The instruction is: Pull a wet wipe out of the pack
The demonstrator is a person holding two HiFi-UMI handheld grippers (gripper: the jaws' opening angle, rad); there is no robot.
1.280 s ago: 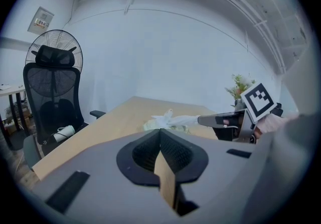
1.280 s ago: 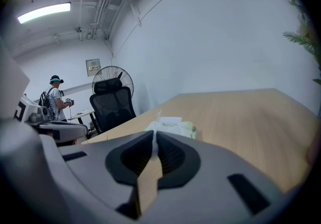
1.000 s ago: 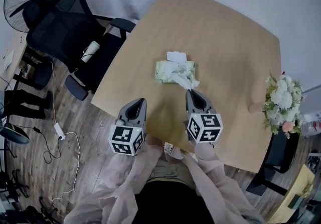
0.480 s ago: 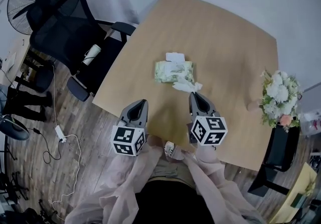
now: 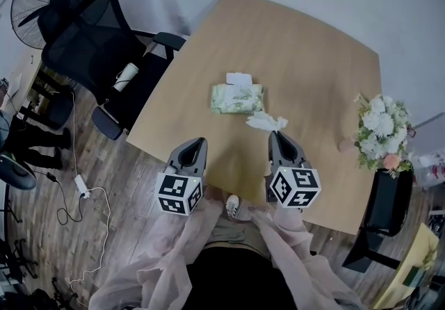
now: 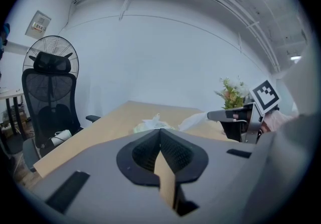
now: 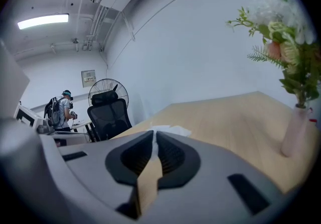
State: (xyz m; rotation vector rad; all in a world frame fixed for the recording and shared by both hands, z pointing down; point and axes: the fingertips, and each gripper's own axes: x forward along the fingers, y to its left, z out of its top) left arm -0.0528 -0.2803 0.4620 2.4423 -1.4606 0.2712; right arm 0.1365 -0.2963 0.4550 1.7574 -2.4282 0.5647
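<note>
Evidently wet wipe free: right gripper pinched shut on it, held clear of pack at desk centre; left gripper closed, empty, idle at near edge.

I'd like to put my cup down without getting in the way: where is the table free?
The far half of the table, beyond the pack, is bare, as is the stretch between the pack and the flowers. Crowded: the near edge, where the right gripper holds the wipe beside the left gripper.
</note>
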